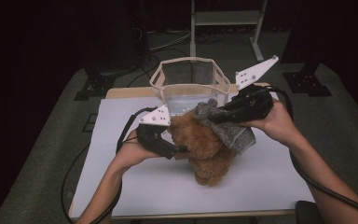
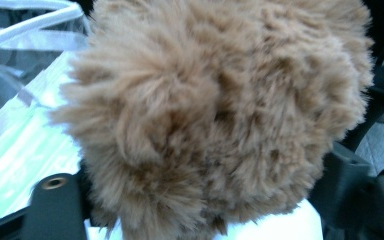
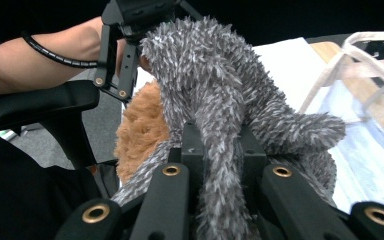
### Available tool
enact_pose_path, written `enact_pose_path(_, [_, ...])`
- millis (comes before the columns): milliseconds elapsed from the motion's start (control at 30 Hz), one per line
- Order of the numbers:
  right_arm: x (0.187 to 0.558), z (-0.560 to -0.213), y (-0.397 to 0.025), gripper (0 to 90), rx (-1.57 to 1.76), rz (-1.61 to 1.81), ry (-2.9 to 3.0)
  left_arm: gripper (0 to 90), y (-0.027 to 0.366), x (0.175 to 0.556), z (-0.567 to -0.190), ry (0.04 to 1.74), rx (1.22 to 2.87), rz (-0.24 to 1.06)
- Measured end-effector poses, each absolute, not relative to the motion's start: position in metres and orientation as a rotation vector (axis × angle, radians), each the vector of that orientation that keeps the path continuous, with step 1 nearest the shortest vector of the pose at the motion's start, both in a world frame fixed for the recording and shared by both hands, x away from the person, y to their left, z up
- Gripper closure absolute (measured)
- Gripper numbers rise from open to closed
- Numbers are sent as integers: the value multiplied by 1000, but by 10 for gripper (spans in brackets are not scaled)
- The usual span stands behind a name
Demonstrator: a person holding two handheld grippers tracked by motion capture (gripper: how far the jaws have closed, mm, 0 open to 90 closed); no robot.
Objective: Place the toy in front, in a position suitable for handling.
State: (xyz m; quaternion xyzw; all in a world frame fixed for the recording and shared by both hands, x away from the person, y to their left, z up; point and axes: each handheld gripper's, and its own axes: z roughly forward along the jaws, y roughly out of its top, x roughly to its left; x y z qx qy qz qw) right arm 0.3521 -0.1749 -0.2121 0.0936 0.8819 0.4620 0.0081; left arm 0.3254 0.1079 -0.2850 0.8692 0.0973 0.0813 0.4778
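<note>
High view: left gripper clamps brown plush, right gripper clamps grey plush; neither yet in far bag.

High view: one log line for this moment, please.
left gripper: shut on brown plush toy | right gripper: shut on grey plush toy | clear bag: behind

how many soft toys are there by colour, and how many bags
brown soft toy: 1, held by the left gripper
grey soft toy: 1, held by the right gripper
clear bag: 1, standing open behind them on the table
total: 3 things
</note>
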Motion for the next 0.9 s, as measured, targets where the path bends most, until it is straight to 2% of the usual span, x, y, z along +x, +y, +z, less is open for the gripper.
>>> enact_pose_path(233, [356,-220,-160,789,276,1464,2787,167,133,316,-266,244,2080,229])
enact_pose_path(333, [354,-222,-144,789,235,1456,2805,142,131,313,-262,237,2084,217])
enact_pose_path(367, [353,-223,-138,789,219,1450,2812,129,125,312,-263,230,2146,242])
enact_pose_path(467, [352,-226,-121,788,179,1420,2823,93,119,313,-269,257,2178,264])
enact_pose_path(533, [351,-228,-117,788,170,1416,2829,95,120,313,-270,263,2183,258])
enact_pose_path(567, [352,-229,-114,789,160,1415,2833,130,122,313,-272,255,2192,259])
enact_pose_path(600, [351,-231,-111,789,158,1416,2841,212,124,312,-274,253,2201,259])
enact_pose_path(900, [352,-245,-126,786,205,1436,2808,224,142,312,-289,318,2213,248])
